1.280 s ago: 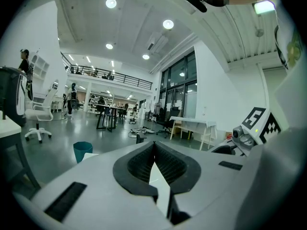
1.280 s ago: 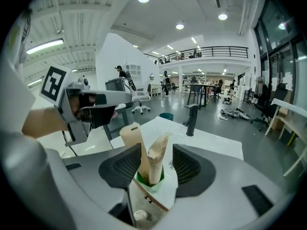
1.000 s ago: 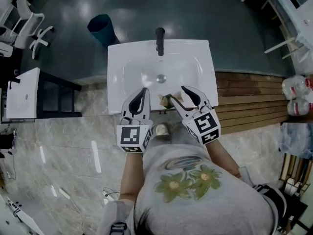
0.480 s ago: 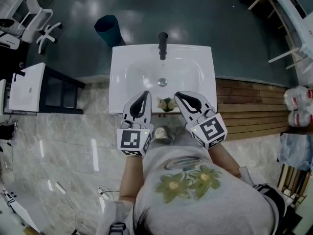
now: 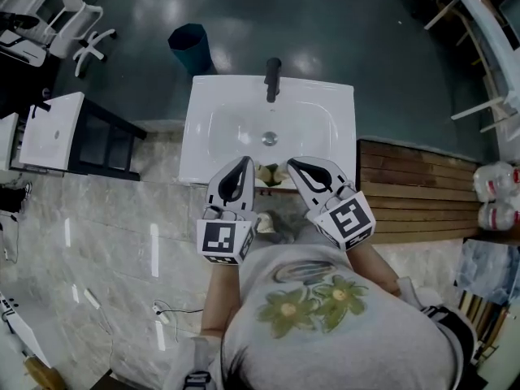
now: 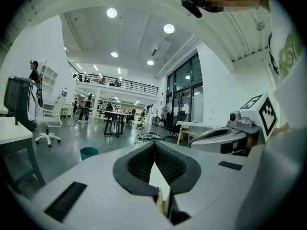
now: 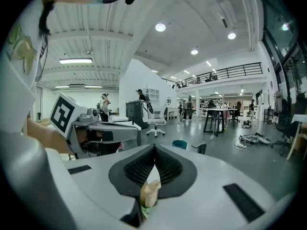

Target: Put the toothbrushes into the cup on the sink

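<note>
- The right hand-held gripper (image 7: 154, 150) had just closed, clamping a cream toothbrush (image 7: 149, 191) over the sink (image 5: 211, 136) rim at 6 o'clock, its lower end cut off.
- The left hand-held gripper (image 6: 154, 145) was pressed together, and a tan sliver (image 6: 159, 200) at its base was unclear.

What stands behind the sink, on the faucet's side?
A teal bin stands on the dark floor beyond the sink's far left corner. The floor under the sink itself is covered and cannot be seen.

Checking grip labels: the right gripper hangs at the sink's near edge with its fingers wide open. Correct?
Not quite. The right gripper's fingers are closed, having just shut on a beige toothbrush, as the right gripper view shows. It does hang at the sink's near edge.
</note>
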Demonstrator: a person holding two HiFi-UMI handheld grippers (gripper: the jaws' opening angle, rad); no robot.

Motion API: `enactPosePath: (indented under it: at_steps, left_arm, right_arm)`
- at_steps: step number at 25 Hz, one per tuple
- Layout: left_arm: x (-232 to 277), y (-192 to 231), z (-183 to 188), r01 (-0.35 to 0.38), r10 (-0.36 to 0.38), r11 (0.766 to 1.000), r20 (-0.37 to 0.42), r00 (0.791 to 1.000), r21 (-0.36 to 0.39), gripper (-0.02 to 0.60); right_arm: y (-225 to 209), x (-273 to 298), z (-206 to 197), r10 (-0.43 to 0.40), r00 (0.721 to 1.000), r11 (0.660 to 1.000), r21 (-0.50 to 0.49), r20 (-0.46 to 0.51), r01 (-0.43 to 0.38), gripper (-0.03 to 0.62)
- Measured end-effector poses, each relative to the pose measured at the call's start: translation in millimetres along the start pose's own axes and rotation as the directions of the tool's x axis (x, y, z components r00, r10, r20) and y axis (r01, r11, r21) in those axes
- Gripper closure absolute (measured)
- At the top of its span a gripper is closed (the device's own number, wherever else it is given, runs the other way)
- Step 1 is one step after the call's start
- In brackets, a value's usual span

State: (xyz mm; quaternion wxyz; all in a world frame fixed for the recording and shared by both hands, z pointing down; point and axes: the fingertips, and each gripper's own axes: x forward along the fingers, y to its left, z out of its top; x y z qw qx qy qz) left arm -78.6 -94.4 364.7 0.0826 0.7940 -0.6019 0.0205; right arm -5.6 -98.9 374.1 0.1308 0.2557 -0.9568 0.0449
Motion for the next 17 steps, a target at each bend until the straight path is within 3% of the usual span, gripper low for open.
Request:
enactPosePath:
  at_steps: [17]
  left_arm:
    - [-13.0,-53.0,-3.2,-0.075,0.075,0.997,0.01,0.997,-0.015,0.563]
  right_arm:
    - [-8.2,-43.9,-10.6,0.077,0.997,0.997,-0.028,-0.009,-0.078,0.553]
